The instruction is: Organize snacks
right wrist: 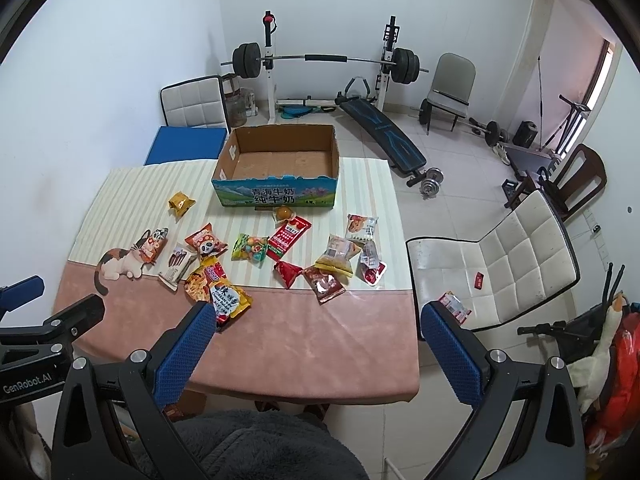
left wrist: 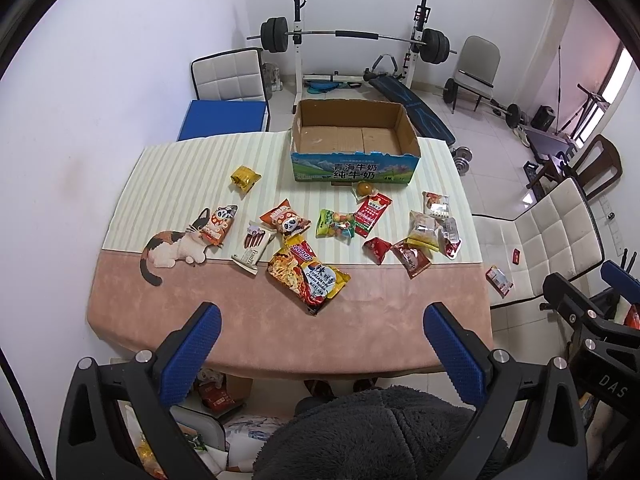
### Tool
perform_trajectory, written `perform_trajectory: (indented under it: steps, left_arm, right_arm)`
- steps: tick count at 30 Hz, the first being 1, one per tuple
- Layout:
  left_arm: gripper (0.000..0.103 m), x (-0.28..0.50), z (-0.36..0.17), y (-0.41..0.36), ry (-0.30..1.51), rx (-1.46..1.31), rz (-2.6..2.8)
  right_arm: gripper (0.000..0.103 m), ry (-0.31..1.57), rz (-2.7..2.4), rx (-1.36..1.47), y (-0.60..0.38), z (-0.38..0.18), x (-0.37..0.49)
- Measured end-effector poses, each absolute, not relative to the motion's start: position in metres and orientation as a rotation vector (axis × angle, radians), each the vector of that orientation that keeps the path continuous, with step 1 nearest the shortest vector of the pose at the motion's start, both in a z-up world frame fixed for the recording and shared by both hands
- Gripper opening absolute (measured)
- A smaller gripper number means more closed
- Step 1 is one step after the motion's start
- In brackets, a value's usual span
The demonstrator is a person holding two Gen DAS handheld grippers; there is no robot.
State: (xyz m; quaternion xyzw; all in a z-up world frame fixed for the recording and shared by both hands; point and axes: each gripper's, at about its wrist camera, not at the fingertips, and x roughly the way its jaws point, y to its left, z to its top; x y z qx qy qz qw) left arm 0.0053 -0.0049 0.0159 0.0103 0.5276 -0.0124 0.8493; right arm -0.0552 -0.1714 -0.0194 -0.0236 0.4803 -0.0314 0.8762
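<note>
An open, empty cardboard box (left wrist: 354,136) (right wrist: 280,160) stands at the far side of the table. Several snack packets lie scattered in front of it: a large noodle bag (left wrist: 308,276) (right wrist: 218,290), a panda packet (left wrist: 285,221) (right wrist: 206,243), a gold packet (left wrist: 245,178) (right wrist: 181,203), a red packet (left wrist: 372,213) (right wrist: 289,237) and red pouches (left wrist: 410,258) (right wrist: 323,284). My left gripper (left wrist: 322,322) is open and empty above the table's near edge. My right gripper (right wrist: 318,322) is open and empty, also held back at the near edge.
The table (left wrist: 240,320) has a pink and striped cloth with a cat picture (left wrist: 176,246). A white chair (right wrist: 500,268) stands to the right with small packets on its seat. A weight bench and barbell rack (left wrist: 352,40) stand behind. A blue pad (left wrist: 224,118) lies far left.
</note>
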Motion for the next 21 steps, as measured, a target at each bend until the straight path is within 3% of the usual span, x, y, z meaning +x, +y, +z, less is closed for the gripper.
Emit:
perform_trajectory:
  steps: [21]
  left_arm:
    - [0.103, 0.0059, 0.0177, -0.0034, 1.116, 0.011, -0.033]
  right_arm:
    - [0.103, 1.004, -0.057, -0.040, -0.1729, -0.0222, -0.0550]
